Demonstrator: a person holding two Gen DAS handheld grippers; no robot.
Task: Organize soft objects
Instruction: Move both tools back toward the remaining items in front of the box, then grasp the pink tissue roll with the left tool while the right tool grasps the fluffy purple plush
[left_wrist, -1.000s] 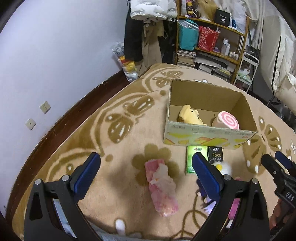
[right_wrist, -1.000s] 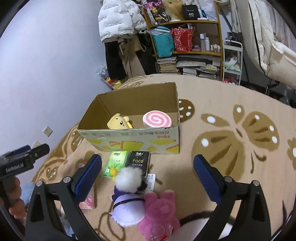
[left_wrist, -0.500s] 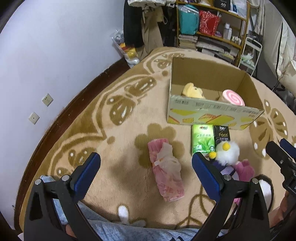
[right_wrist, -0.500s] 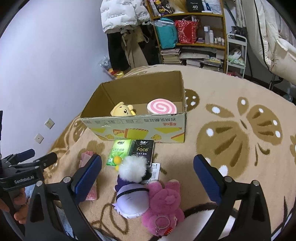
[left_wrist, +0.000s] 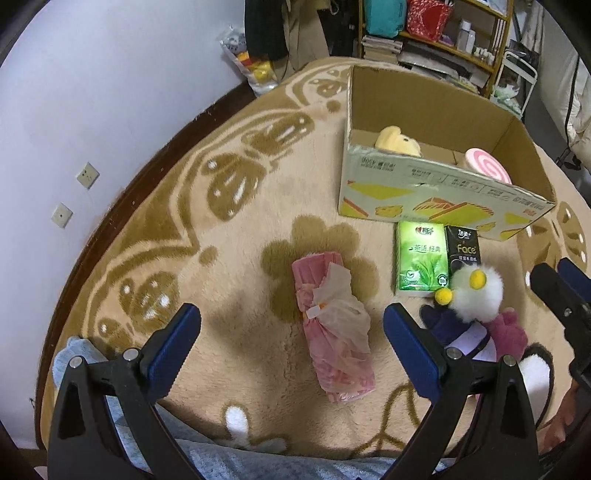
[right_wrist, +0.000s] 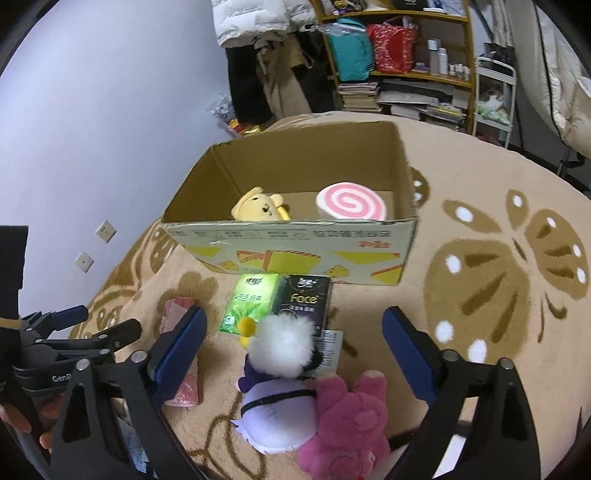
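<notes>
A pink tissue pack (left_wrist: 332, 332) lies on the beige carpet between the wide-apart fingers of my left gripper (left_wrist: 291, 347), which hovers over it, open. My right gripper (right_wrist: 293, 354) is over a white-headed purple plush (right_wrist: 280, 369) that leans on a pink plush (right_wrist: 343, 424). Its jaws are closing, with the plush between them and the pads clear of it. An open cardboard box (right_wrist: 295, 251) holds a yellow plush (right_wrist: 258, 208) and a pink swirl cushion (right_wrist: 351, 201). In front of the box lie a green tissue pack (right_wrist: 251, 302) and a black tissue pack (right_wrist: 304, 299).
The patterned carpet (left_wrist: 221, 229) ends at a dark floor strip along the white wall (left_wrist: 92, 110) on the left. Behind the box (left_wrist: 436, 192) stand a cluttered shelf (right_wrist: 406, 74) and hanging clothes (right_wrist: 258, 55). My knees in blue fabric (left_wrist: 240, 458) are at the bottom.
Both grippers have sunk toward the carpet and tipped further down. The pink pack now lies between the left fingers, and the plush toys sit closer under the right gripper.
</notes>
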